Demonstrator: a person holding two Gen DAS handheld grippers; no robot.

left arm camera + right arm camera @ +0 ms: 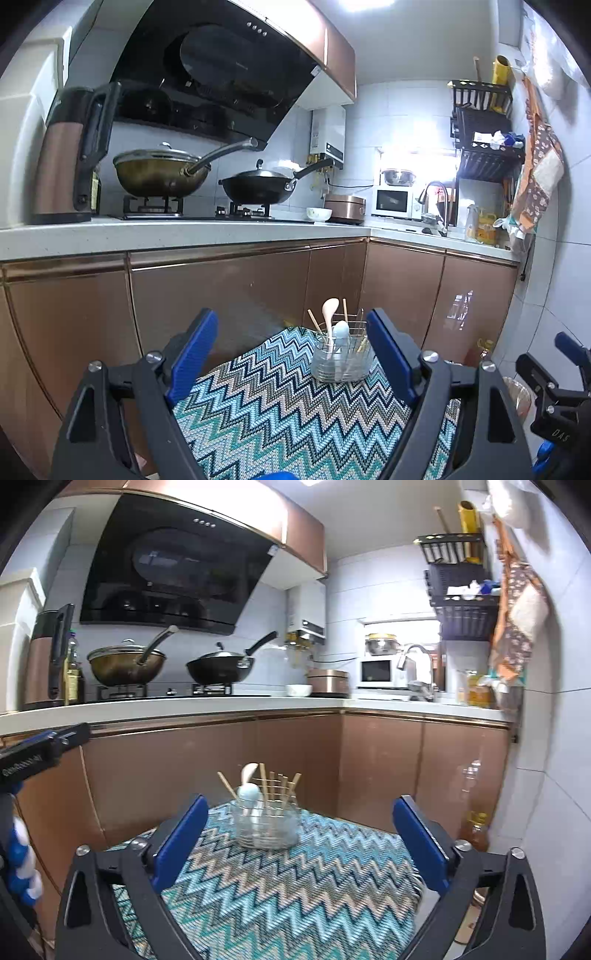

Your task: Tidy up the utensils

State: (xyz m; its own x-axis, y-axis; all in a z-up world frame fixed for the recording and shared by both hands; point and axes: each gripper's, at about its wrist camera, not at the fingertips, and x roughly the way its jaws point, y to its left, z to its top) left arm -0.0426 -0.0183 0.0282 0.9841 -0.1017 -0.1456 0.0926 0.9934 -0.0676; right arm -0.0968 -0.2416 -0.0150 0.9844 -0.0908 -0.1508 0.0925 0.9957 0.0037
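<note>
Left gripper (291,354) and right gripper (297,840): black angular frames bearing ribbed blue pads, jaws of both spread wide and holding nothing, both raised above a low tabletop. The tabletop is covered by a woven mat (295,886) with a zigzag pattern in teal, blue, beige and black. Utensil holder (266,825): a rounded clear container fitted with a thin gold wire grid, standing upright near the far edge of the mat, apart from both grippers. Inside it stand a pale spoon (330,308) with an oval bowl uppermost, a smooth light blue utensil (340,330) with a rounded end, and slim wooden chopsticks (263,781) leaning at different angles. Behind the mat: glossy copper-coloured cabinet doors (221,284), a white speckled counter (184,230), and two lidded woks (162,173) on a gas hob
</note>
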